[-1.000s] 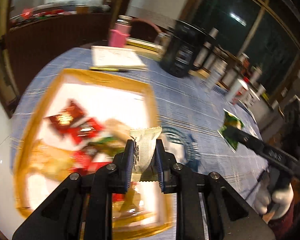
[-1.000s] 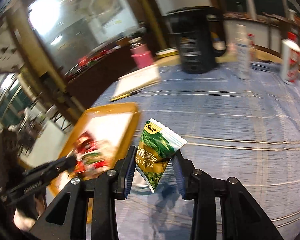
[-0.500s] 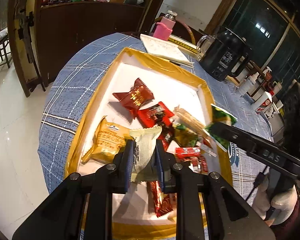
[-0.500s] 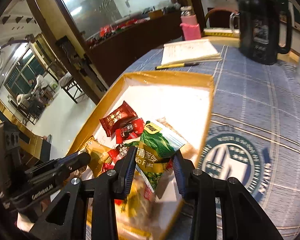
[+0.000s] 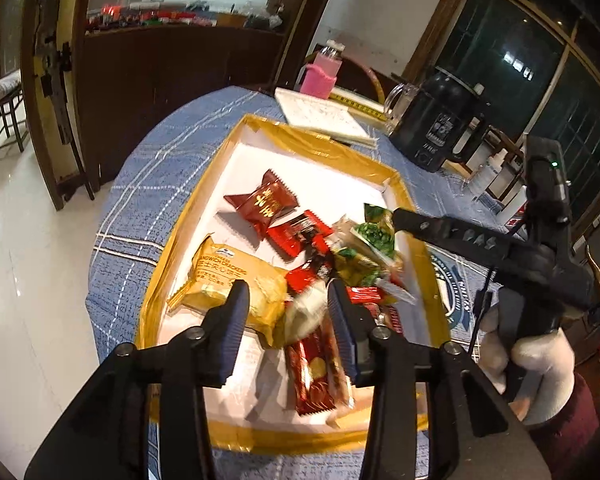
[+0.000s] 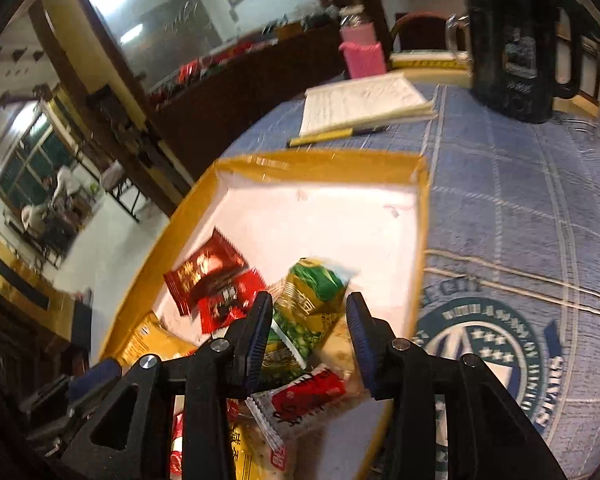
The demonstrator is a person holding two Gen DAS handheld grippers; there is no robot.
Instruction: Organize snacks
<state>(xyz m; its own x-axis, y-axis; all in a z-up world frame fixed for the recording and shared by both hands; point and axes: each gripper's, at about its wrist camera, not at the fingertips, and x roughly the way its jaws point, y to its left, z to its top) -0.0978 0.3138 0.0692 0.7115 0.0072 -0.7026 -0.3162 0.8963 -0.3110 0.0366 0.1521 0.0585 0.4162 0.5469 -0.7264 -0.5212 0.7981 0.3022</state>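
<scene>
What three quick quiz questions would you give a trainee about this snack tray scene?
1. True or false: the black kettle stands inside the gold-rimmed tray.
2. What colour is the packet between the right tongs? A red, B green, C blue.
3. What lies along the near edge of the notepad?

Key: 1 false, it stands on the blue tablecloth beyond the tray. 2 B; the tongs have just been opening with that packet between them. 3 a yellow pen.
</scene>
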